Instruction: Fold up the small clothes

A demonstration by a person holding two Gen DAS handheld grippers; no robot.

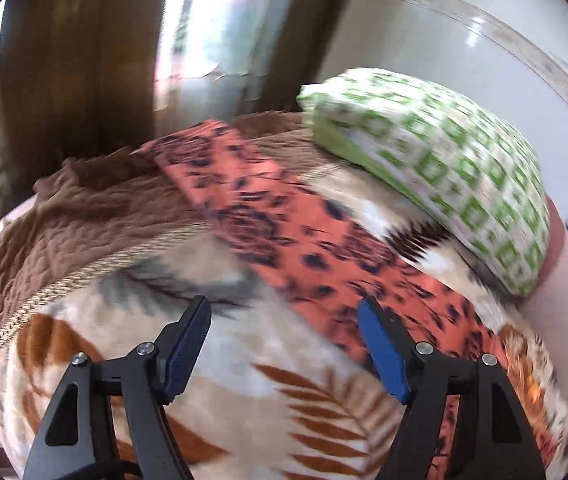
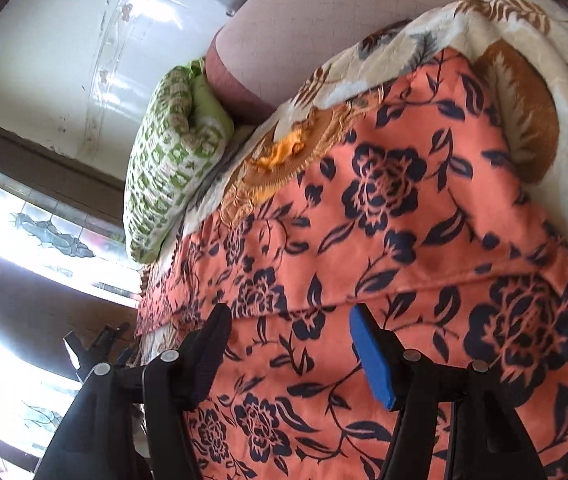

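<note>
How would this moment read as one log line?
left gripper: open, empty | right gripper: open, over orange floral cloth | cloth: on blanket

Bright daylight is pouring in through the window (image 2: pixel 23 240), washing it out white. The wall (image 2: pixel 43 40) is shining with glare. The pillow (image 1: pixel 444 168) is looking smeared and blurry. Both round pictures are bending and going dark at the edges.
</note>
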